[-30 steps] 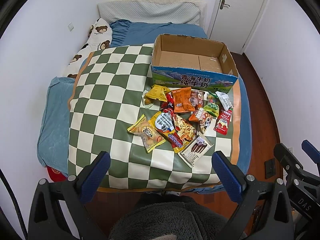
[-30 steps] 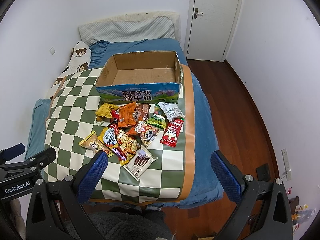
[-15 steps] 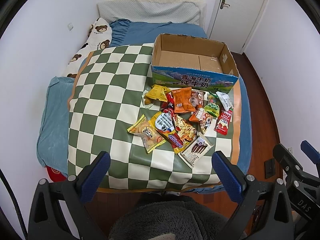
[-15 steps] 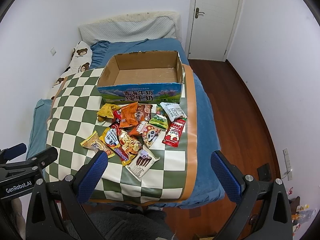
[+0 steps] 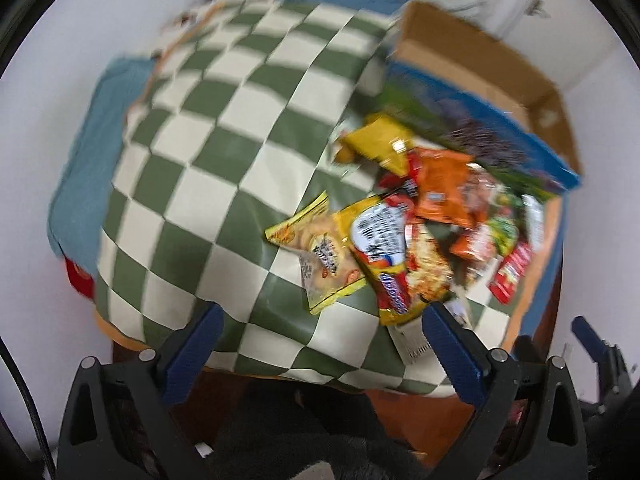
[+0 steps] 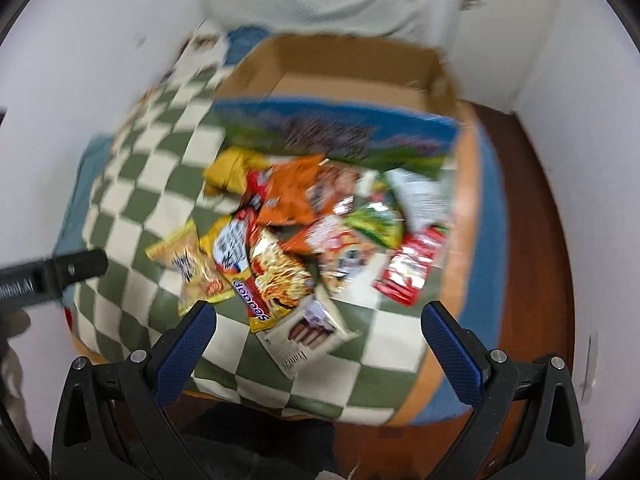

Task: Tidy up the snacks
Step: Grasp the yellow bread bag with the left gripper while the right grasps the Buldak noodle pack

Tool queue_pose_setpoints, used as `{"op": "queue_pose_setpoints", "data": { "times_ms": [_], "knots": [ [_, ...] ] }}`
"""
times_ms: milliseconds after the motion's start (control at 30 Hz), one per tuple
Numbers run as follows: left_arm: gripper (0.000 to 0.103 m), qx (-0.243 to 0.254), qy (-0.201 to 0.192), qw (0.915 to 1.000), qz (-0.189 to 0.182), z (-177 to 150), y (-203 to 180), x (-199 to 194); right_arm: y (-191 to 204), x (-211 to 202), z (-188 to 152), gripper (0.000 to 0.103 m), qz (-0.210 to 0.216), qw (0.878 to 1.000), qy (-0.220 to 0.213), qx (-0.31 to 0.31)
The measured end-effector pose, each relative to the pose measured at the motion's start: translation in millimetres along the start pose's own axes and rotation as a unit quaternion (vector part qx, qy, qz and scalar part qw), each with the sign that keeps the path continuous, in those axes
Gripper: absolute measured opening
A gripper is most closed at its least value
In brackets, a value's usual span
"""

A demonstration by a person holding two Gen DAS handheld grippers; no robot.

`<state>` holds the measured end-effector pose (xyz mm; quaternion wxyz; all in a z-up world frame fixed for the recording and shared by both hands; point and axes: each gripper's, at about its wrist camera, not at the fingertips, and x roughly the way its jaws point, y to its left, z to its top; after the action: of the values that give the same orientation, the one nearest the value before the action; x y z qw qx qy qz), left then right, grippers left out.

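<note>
Several snack packets lie in a heap on a green-and-cream checkered cloth (image 5: 224, 160) on a bed. Nearest my left gripper (image 5: 320, 338) is a yellow packet (image 5: 320, 248), beside a yellow-red packet (image 5: 380, 248) and an orange one (image 5: 440, 192). My right gripper (image 6: 318, 336) hovers over a white chocolate-stick packet (image 6: 308, 332); a red packet (image 6: 412, 268) lies to the right. An open cardboard box (image 6: 348, 80) with a blue printed front stands behind the heap, also in the left wrist view (image 5: 480, 64). Both grippers are open and hold nothing. Both views are blurred.
A white pillow (image 6: 312, 8) and a blue sheet lie behind the box. White walls close in on the left. Wooden floor (image 6: 532, 240) runs along the bed's right side. My left gripper's black body (image 6: 52, 276) shows at the left edge of the right wrist view.
Both grippers have moved forward and down toward the snack heap, which now fills much more of each view. The frames have become motion-blurred. Both stay open.
</note>
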<state>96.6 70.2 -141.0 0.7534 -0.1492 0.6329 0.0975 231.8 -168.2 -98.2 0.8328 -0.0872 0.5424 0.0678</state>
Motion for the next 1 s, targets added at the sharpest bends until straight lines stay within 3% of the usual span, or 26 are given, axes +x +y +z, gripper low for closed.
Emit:
{"op": "queue_pose_setpoints", "data": {
  "times_ms": [133,300,367,433,467,533,667,733,833,900,1000],
  "knots": [
    [0.096,-0.063,0.056,0.9962,-0.018,19.5,19.8,61.0,14.7,71.9,9.4,0.103,0.012,0.997,0.046,-0.053],
    [0.093,-0.149,0.127,0.9774,-0.079,34.2,33.9,135.5,29.5,124.3,13.2,0.103,0.031,0.992,0.078,-0.089],
    [0.085,-0.168,0.142,0.9714,-0.09,36.5,36.4,160.8,34.0,138.9,15.4,0.103,0.037,0.99,0.089,-0.099],
    [0.058,-0.176,0.153,0.9678,-0.095,36.6,38.5,180.7,39.5,149.4,17.1,0.103,0.037,0.989,0.095,-0.111],
    [0.055,-0.176,0.153,0.967,-0.103,35.8,39.1,187.7,43.0,154.0,17.8,0.103,0.037,0.988,0.097,-0.118],
    [0.052,-0.146,0.141,0.9747,-0.093,34.9,35.6,190.7,49.1,162.8,20.5,0.103,0.036,0.986,0.102,-0.13],
    [0.049,-0.005,0.1,0.9947,-0.026,34.8,18.9,180.0,64.6,186.2,27.7,0.103,0.03,0.982,0.117,-0.146],
    [0.049,0.059,0.082,0.9949,0.008,36.2,17.7,177.2,73.8,201.2,31.8,0.103,0.029,0.981,0.128,-0.145],
    [0.049,0.116,0.08,0.9898,0.023,42.4,23.7,178.7,90.5,228.0,37.8,0.103,0.012,0.978,0.145,-0.147],
    [0.051,0.14,0.083,0.9865,0.02,47.6,27.5,183.1,98.5,246.7,41.6,0.103,0.005,0.978,0.161,-0.136],
    [0.052,0.135,0.098,0.986,-0.005,55.5,35.9,193.3,108.3,271.4,50.3,0.098,0.006,0.98,0.172,-0.098]
  ]
}}
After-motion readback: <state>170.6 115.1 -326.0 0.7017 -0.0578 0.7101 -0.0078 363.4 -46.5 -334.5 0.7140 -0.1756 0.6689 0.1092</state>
